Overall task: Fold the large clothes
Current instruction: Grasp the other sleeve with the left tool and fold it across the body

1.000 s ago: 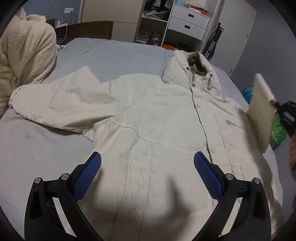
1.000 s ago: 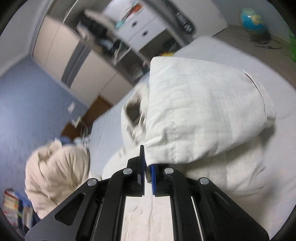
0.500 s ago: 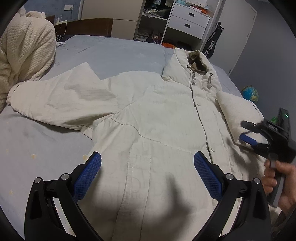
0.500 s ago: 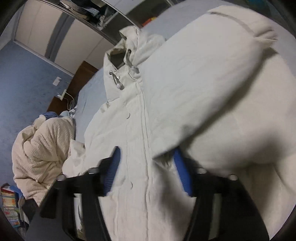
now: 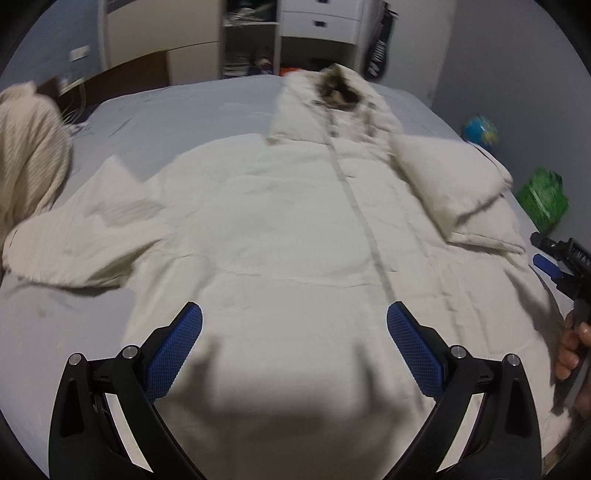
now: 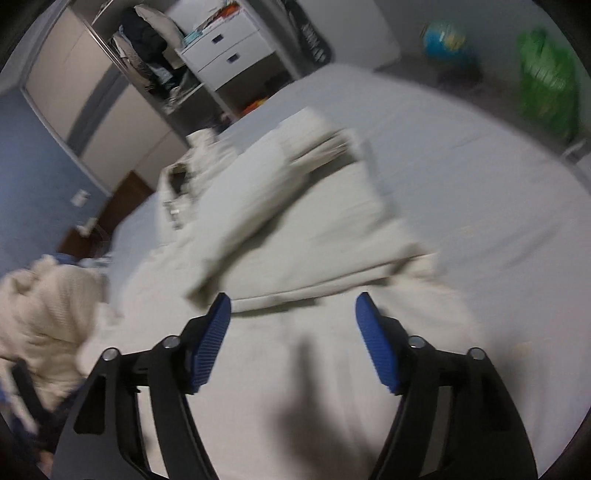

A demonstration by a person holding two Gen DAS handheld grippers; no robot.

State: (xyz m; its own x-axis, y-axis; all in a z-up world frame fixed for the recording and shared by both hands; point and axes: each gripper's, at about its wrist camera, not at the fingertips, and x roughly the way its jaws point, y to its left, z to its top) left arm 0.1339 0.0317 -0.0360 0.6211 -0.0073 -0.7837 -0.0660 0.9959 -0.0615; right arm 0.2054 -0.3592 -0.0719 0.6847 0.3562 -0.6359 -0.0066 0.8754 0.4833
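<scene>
A large cream hooded jacket (image 5: 288, 229) lies face up on the grey bed (image 5: 177, 107), collar at the far end. One sleeve (image 5: 450, 184) is folded in over the chest on the right; the other sleeve (image 5: 74, 236) stretches out to the left. My left gripper (image 5: 294, 343) hovers open above the jacket's lower front, nothing between its blue pads. My right gripper (image 6: 293, 341) is over the jacket (image 6: 295, 240) beside the folded sleeve (image 6: 273, 192), its jaws opening and empty. It also shows at the right edge of the left wrist view as the right gripper (image 5: 554, 266), held by a hand (image 5: 570, 350).
A cream knitted blanket (image 5: 29, 147) is heaped at the bed's left side. Past the bed stand a wardrobe and white drawers (image 5: 317, 18). A globe (image 5: 480, 133) and a green bag (image 5: 543, 199) sit on the floor to the right.
My right gripper let go of the sleeve, which now lies folded across the chest, and drew back and down with jaws spreading. The left gripper shifted sideways and rolled a little.
</scene>
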